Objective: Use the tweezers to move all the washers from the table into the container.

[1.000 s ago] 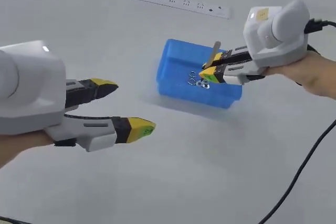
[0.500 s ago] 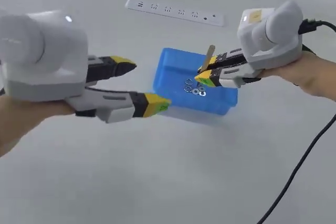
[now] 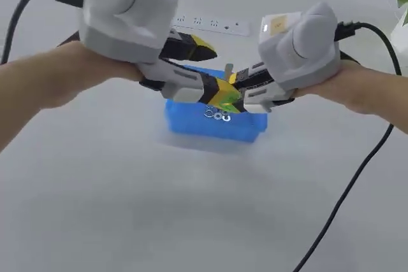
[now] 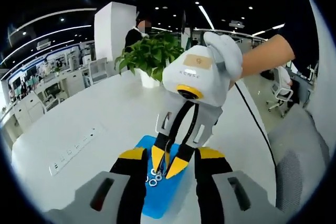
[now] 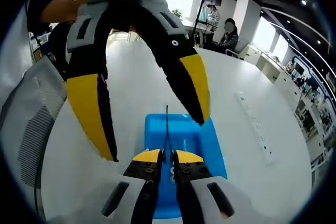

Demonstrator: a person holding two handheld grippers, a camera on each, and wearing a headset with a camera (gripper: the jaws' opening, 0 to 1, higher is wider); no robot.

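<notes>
Since one second ago, the left claw (image 3: 223, 76) has been carried from the left of the bench (image 3: 127, 208) to a position over the blue container (image 3: 191, 123), nose to nose with the right claw (image 3: 240, 87). Its jaws are spread wide; the right claw is closed on the tweezers (image 3: 228, 70). The washers (image 3: 218, 115) lie clustered inside the container. Contact is the probable fault: the spread jaws bracket the tweezers, and a small closing or sideways motion could twist them in the grip or push the container. The tweezers' long axis is steep, with one end raised above the right claw and the other directed down toward the washers.
</notes>
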